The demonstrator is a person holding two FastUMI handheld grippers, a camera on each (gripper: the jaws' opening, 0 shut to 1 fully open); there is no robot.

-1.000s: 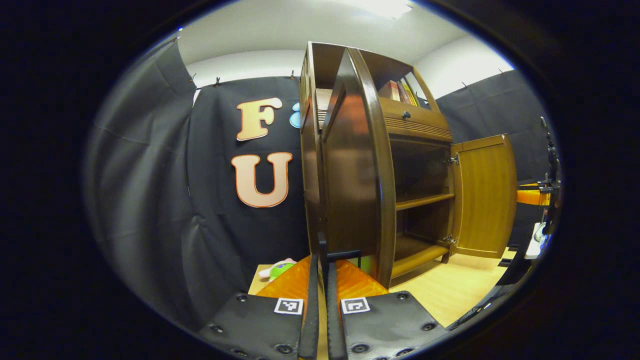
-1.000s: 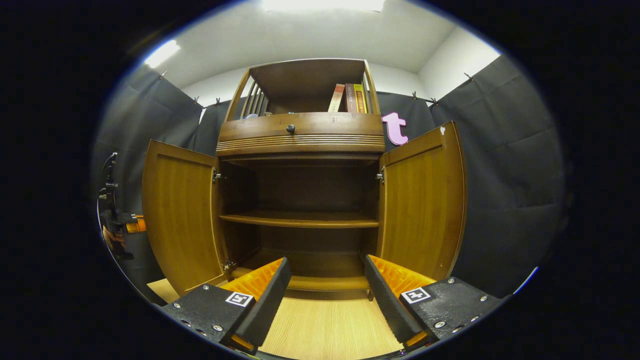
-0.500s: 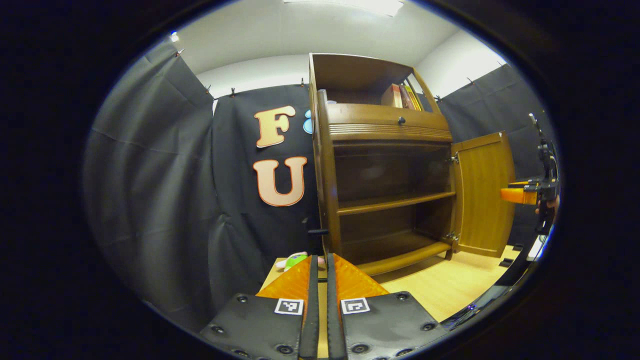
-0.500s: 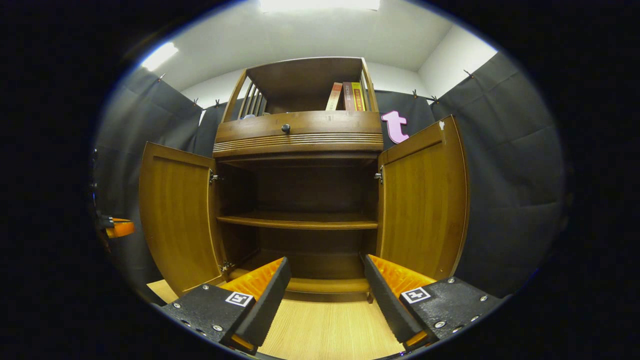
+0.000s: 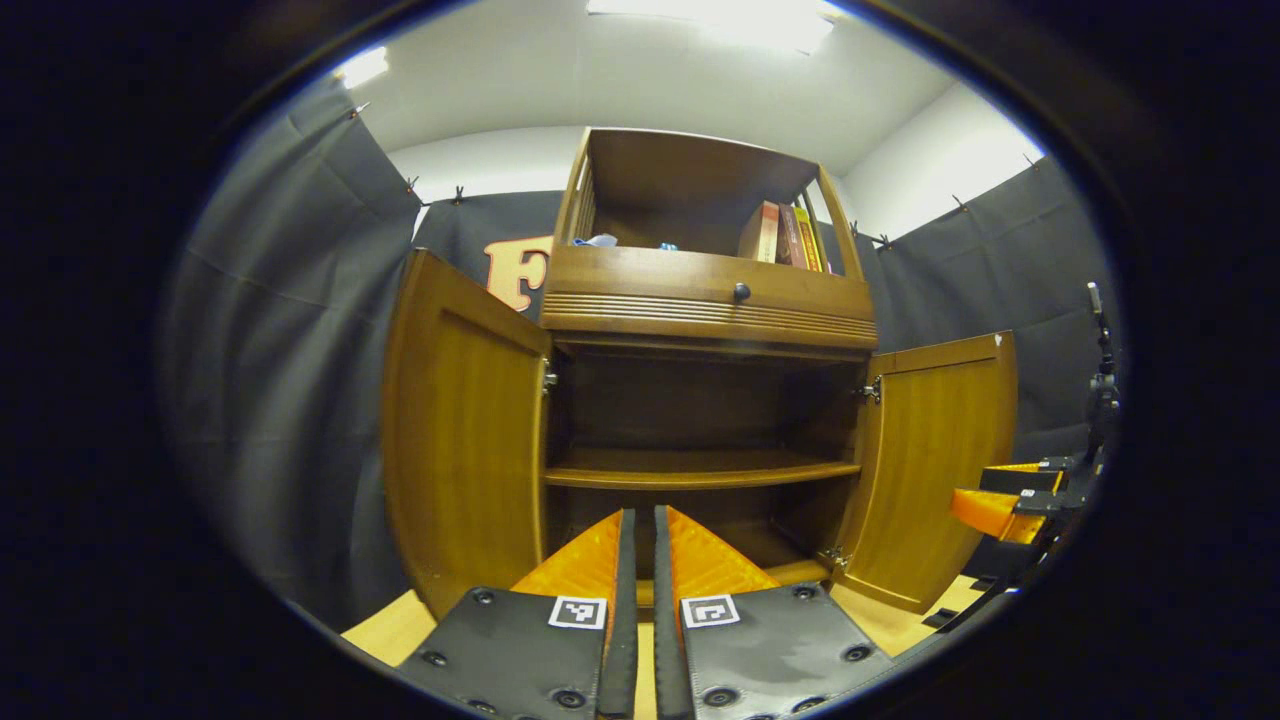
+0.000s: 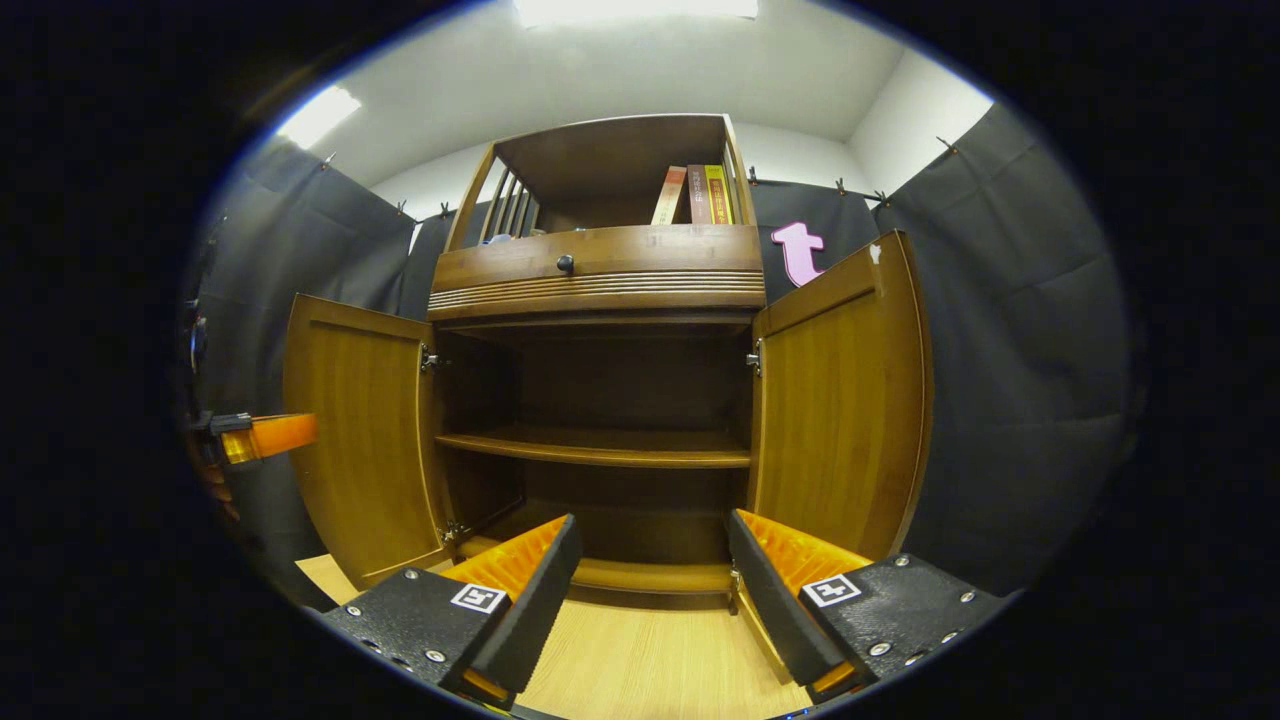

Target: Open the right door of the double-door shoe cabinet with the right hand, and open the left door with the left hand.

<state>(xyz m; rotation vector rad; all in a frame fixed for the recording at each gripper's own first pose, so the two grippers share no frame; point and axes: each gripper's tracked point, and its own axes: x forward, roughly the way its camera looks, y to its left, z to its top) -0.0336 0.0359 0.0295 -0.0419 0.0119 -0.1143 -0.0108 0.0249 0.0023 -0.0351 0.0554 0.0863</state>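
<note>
Closest in the left gripper view, the left gripper (image 5: 637,530) has its two fingers drawn together with only a thin slit between them and nothing caught there, pointing at the open lower part of the shoe cabinet (image 5: 700,310). In the right gripper view the right gripper (image 6: 652,560) has its fingers spread wide apart, holding nothing, above the pale wooden floor (image 6: 650,670) just in front of the cabinet's base. Beyond the fingers, both doors stand swung out: the left door (image 5: 460,440) is wide open on its hinges at the cabinet's left side, its inner panel facing the opening, and the right door (image 6: 840,400) is likewise swung out on the right side. Between them the dark interior is exposed, with one shelf (image 6: 600,450) running across the middle and a bottom board below it. At the right edge of the left gripper view the other gripper sits just past the right door; at the left edge of the right gripper view the left one sits beside the left door. Higher up, a drawer front with a small dark knob (image 5: 741,292) spans the cabinet, and above that an open top compartment holds a few upright books (image 6: 698,195) at its right side. Behind everything hangs the black cloth wall.
</note>
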